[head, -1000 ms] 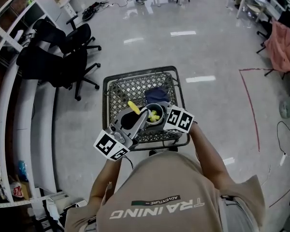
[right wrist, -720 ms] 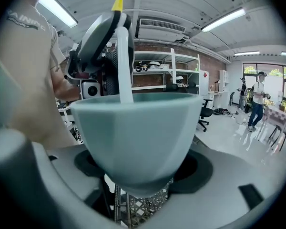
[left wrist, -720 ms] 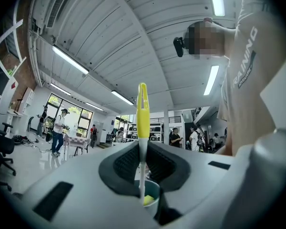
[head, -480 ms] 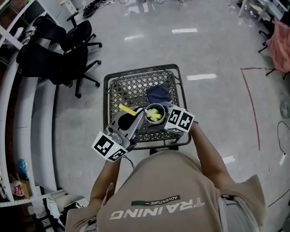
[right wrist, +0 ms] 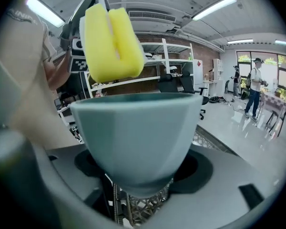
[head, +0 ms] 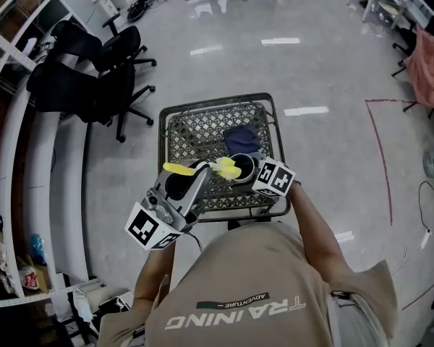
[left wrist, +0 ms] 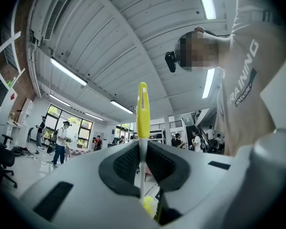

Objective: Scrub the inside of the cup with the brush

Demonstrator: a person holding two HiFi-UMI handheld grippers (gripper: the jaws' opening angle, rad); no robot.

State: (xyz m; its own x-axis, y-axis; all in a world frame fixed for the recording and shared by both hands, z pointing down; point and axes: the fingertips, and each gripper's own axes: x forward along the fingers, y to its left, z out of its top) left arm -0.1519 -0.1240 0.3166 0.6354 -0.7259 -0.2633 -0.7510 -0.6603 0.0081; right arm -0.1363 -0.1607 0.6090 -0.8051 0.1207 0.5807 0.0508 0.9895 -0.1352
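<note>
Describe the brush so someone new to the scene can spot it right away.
Find the mesh cart in the middle of the floor; above its near edge the left tongs grip a thin stick. That is the brush: a yellow handle with a split yellow sponge head hovering over the teal cup, the only bright yellow thing there.

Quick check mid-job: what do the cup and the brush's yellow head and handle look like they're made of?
Cup: likely glazed ceramic; pale blue-green, smooth faceted walls with a soft sheen, though plastic is possible.
Brush head: yellow sponge foam, matte, split down the middle.
Brush handle: thin, glossy yellow over white, probably plastic.
</note>
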